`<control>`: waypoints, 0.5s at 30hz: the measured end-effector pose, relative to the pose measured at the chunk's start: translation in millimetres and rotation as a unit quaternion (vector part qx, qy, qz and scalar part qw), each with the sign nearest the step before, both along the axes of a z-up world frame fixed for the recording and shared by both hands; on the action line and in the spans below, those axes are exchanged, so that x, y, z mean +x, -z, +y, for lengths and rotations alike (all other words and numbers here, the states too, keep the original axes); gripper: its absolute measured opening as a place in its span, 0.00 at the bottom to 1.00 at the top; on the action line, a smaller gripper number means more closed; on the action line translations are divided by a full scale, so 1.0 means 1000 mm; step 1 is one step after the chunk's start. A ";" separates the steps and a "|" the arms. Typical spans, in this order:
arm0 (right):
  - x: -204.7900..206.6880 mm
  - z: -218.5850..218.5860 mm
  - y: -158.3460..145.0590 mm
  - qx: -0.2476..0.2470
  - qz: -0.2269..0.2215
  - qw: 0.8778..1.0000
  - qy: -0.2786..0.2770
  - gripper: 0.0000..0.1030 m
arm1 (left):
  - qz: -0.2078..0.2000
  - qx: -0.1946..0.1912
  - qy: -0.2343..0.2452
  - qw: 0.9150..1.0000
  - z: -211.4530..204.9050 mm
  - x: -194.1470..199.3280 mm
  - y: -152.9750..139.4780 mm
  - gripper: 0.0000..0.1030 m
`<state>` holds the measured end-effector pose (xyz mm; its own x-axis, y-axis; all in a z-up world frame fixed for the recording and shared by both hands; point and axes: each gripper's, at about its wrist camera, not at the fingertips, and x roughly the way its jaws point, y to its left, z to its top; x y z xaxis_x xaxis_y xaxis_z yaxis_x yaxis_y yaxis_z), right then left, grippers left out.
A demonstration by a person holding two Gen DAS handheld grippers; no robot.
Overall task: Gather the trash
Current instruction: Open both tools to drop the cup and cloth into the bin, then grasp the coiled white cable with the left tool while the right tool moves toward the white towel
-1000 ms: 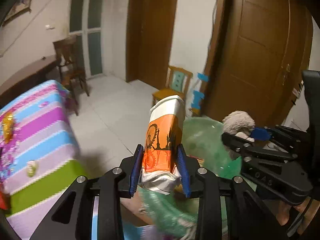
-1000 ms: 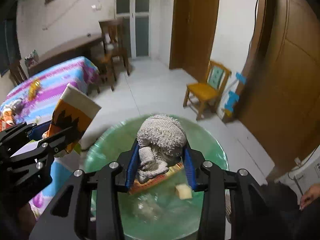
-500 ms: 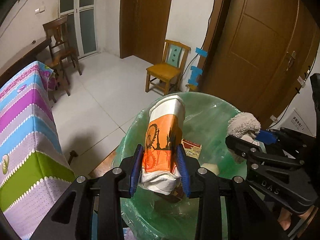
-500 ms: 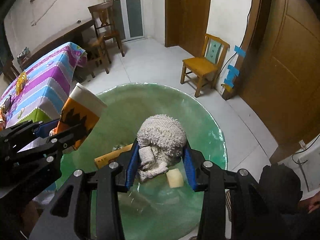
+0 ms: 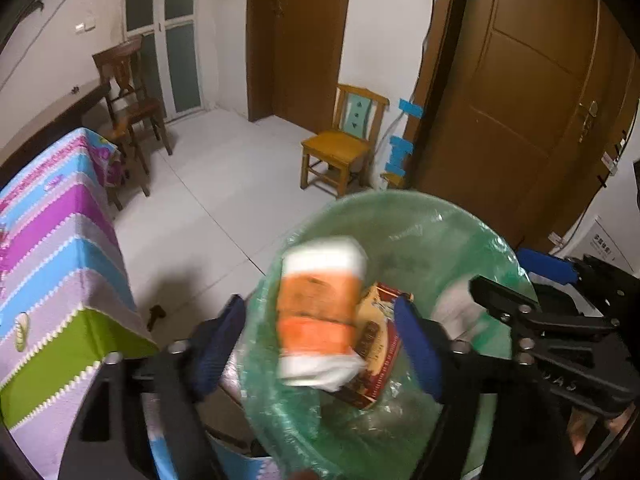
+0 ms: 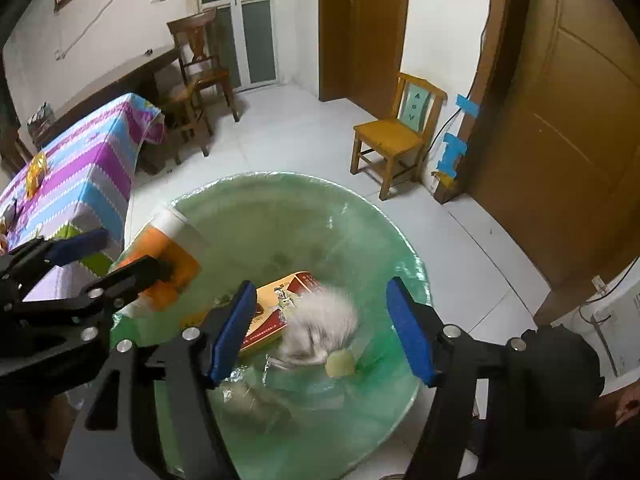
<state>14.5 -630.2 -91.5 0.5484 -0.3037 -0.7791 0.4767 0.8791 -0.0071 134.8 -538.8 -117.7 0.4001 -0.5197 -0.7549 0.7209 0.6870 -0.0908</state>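
Both grippers hang over a bin lined with a green plastic bag (image 5: 420, 216) (image 6: 304, 188). My left gripper (image 5: 320, 344) is open; the orange and white paper cup (image 5: 320, 308) is blurred between its fingers, falling into the bag. It also shows in the right wrist view (image 6: 168, 256). My right gripper (image 6: 320, 328) is open; the grey crumpled cloth (image 6: 320, 328) is blurred, dropping into the bag. A red and yellow box (image 6: 276, 312) (image 5: 376, 352) and a pale yellow lump (image 6: 340, 364) lie inside.
A table with a striped purple, blue and green cloth (image 5: 52, 264) (image 6: 84, 172) stands left of the bin. A small yellow wooden chair (image 5: 340, 148) (image 6: 396, 136) stands by the wall, a dark chair (image 5: 132, 96) farther back. Brown doors (image 5: 532, 92) are at right.
Both grippers opened over the bin. The paper cup left the left gripper and the grey cloth left the right gripper; both are falling into the green bag.
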 end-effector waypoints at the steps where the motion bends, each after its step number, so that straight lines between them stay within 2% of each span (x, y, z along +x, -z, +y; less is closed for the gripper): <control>1: -0.004 0.000 -0.003 -0.002 -0.005 1.000 0.002 0.62 | -0.001 -0.002 -0.003 1.000 0.004 0.002 -0.003 0.76; 6: -0.023 0.015 -0.024 -0.011 -0.042 0.999 0.001 0.62 | -0.016 -0.016 -0.017 1.000 0.038 0.003 -0.026 0.76; 9: -0.037 0.046 -0.046 -0.023 -0.092 0.995 -0.027 0.64 | -0.036 -0.027 -0.026 0.999 0.081 -0.001 -0.046 0.76; 12: -0.040 0.093 -0.066 -0.030 -0.136 0.987 -0.083 0.67 | -0.061 -0.041 -0.043 0.996 0.153 -0.003 -0.066 0.76; 15: -0.030 0.133 -0.077 -0.028 -0.154 0.977 -0.144 0.67 | -0.079 -0.045 -0.071 0.993 0.233 -0.003 -0.081 0.76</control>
